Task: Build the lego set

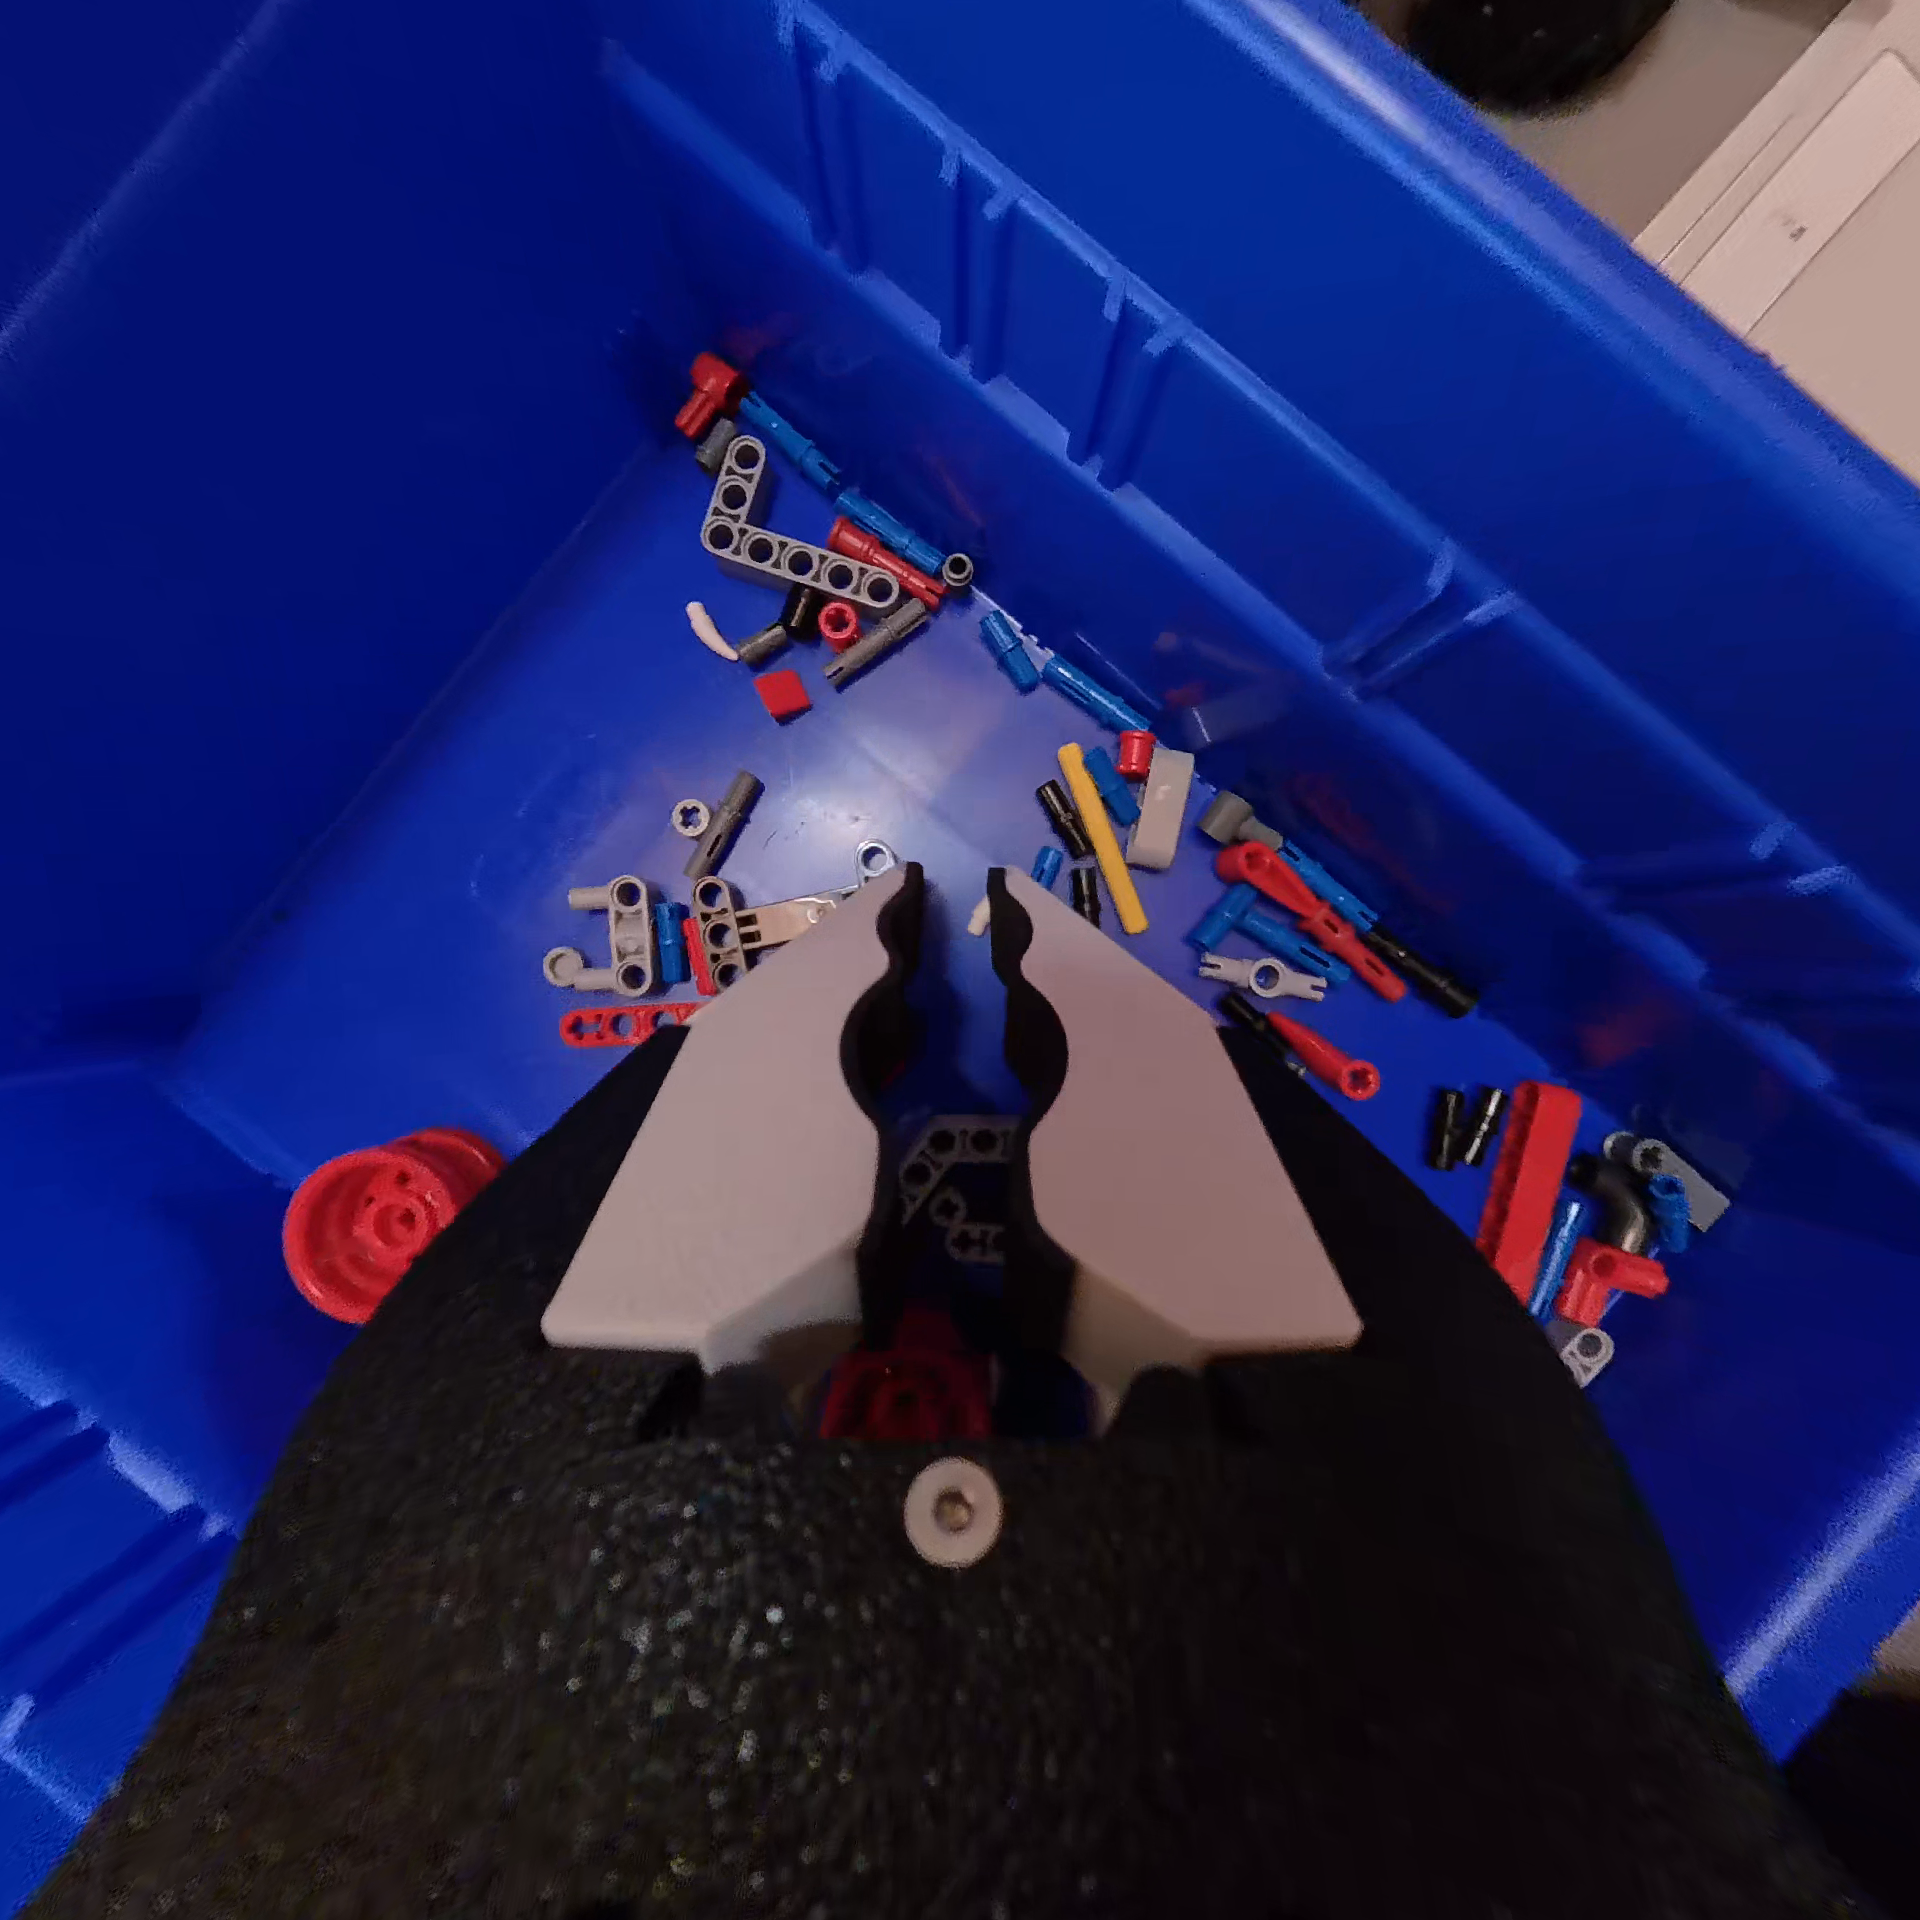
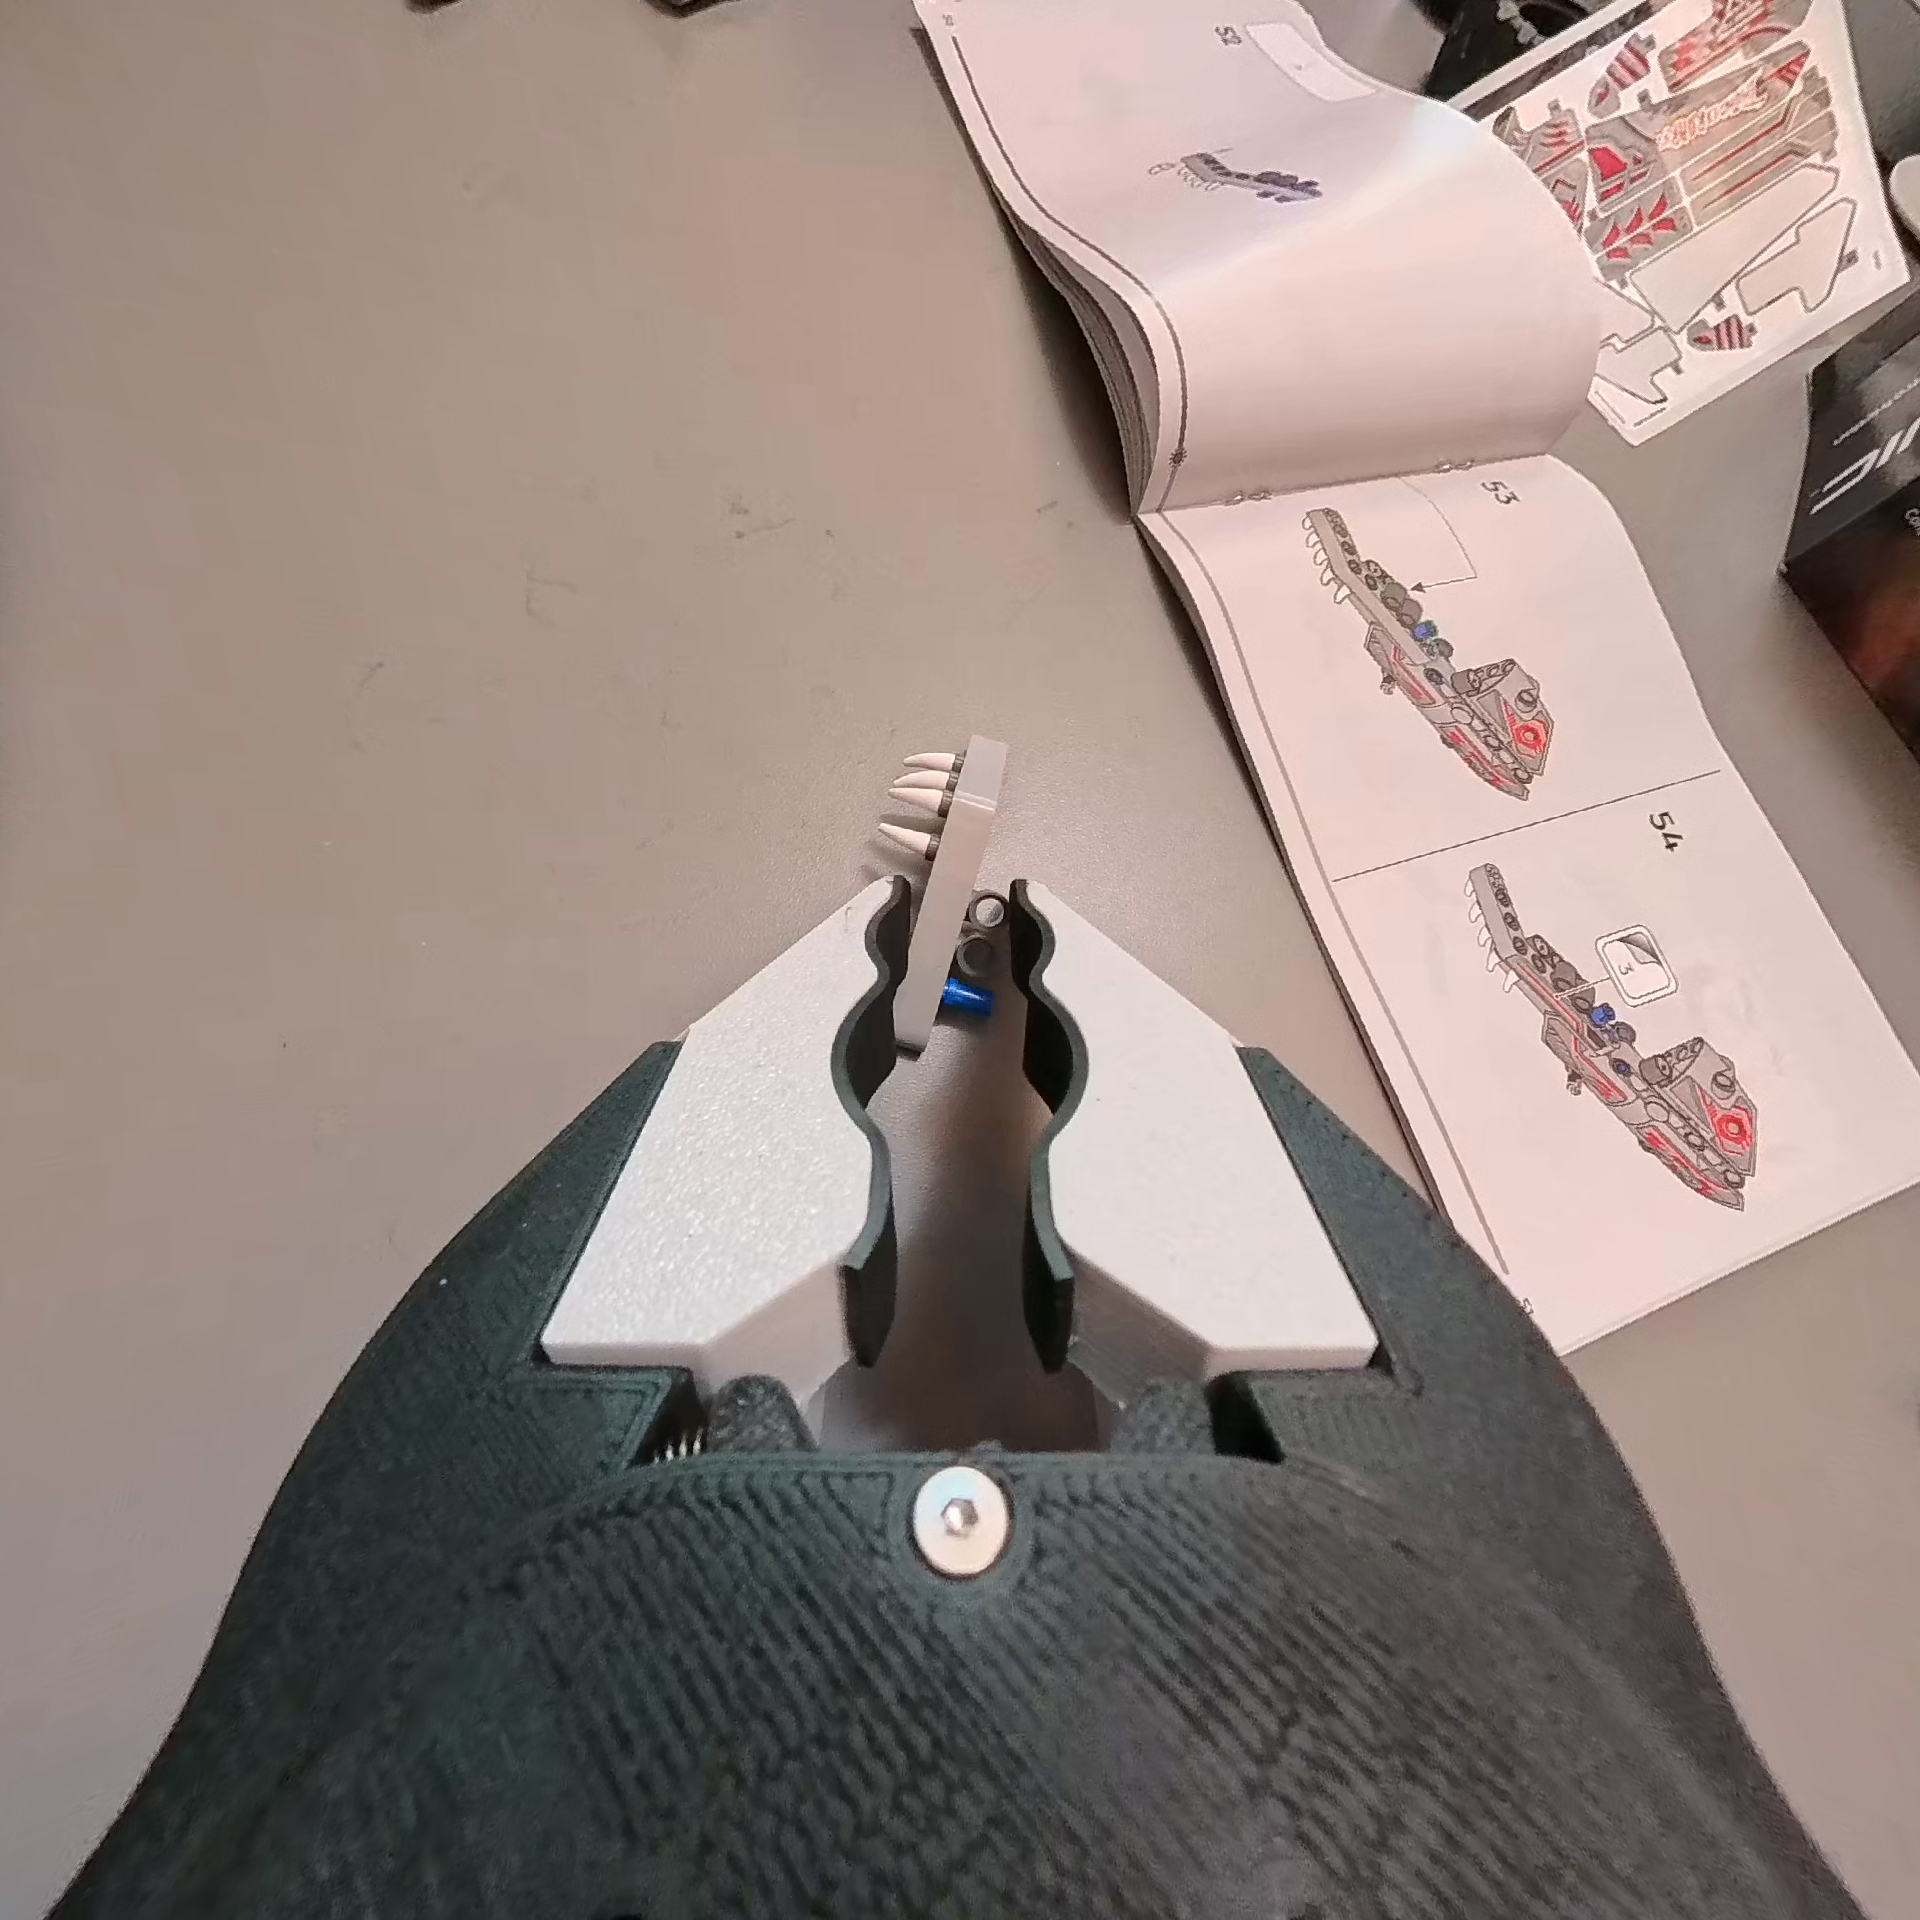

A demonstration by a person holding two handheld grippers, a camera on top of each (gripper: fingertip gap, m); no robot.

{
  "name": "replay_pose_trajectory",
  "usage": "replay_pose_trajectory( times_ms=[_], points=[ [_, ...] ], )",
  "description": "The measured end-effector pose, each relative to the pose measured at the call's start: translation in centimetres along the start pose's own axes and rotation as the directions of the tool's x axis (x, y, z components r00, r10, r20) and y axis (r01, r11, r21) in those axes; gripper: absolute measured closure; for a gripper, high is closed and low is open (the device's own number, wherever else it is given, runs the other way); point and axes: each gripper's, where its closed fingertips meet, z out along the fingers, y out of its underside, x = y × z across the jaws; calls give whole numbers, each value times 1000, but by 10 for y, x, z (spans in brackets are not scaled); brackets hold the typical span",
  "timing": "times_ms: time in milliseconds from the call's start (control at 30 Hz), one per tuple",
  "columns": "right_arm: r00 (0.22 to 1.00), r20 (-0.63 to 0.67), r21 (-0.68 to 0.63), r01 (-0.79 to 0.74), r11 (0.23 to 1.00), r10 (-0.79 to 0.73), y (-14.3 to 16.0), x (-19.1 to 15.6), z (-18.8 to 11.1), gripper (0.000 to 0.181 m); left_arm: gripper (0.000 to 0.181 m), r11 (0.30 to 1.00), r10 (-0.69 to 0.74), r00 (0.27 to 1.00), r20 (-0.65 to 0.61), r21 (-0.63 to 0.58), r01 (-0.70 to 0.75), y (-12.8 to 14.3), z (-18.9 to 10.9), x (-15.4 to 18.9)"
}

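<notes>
In the left wrist view my left gripper (image 1: 954, 883) hangs inside a blue bin (image 1: 364, 520), above loose lego parts. Its jaws stand a little apart with nothing between them. A small white tooth piece (image 1: 978, 915) lies by the right fingertip. A grey L-shaped beam (image 1: 774, 535), a yellow axle (image 1: 1101, 836) and a red wheel (image 1: 379, 1226) lie on the bin floor. In the right wrist view my right gripper (image 2: 954, 894) is shut on a grey beam assembly (image 2: 961, 831) with three white teeth (image 2: 920, 795), grey pins and a blue pin (image 2: 966, 1000), held above the grey table (image 2: 416, 520).
An open instruction booklet (image 2: 1455, 831) lies on the table to the right of the right gripper, a sticker sheet (image 2: 1714, 208) behind it and a dark box (image 2: 1870, 540) at the right edge. Red, blue, black and grey pins and beams (image 1: 1320, 925) are scattered over the bin floor.
</notes>
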Motion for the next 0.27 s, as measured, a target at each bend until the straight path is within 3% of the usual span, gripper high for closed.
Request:
replay_pose_trajectory(
  times_ms=[33,267],
  points=[
    [1000,0,0,1,1000,-1,0,0,0,164,171,1000,-3,1000,0,1,3,0,-2,0],
    [1000,7,-1,-8,1000,8,0,0,0,164,173,1000,27,1000,8,-1,-27,1,1,0]
  ],
)
